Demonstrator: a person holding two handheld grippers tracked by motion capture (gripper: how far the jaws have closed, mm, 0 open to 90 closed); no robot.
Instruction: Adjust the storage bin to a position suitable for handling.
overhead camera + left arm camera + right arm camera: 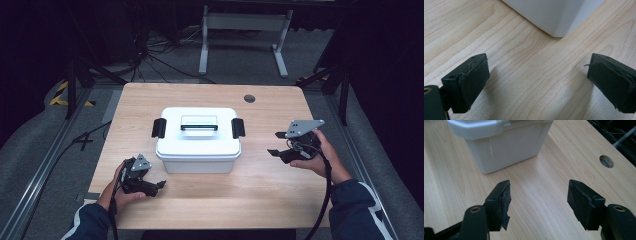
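Note:
A white lidded box (198, 139) with a black handle on its lid and a black latch at each end stands in the middle of the wooden table (265, 185). My left gripper (159, 186) rests low on the table by the box's near left corner (559, 22), open, with nothing between its jaws (537, 85). My right gripper (276, 143) is held above the table to the right of the box (501, 147), open and empty (539, 200), pointing toward the box's right end.
A round cable hole (249, 98) is cut in the table's far right part (606, 161). A white metal frame (244, 30) and black cables lie on the floor behind the table. Dark rails run along both sides.

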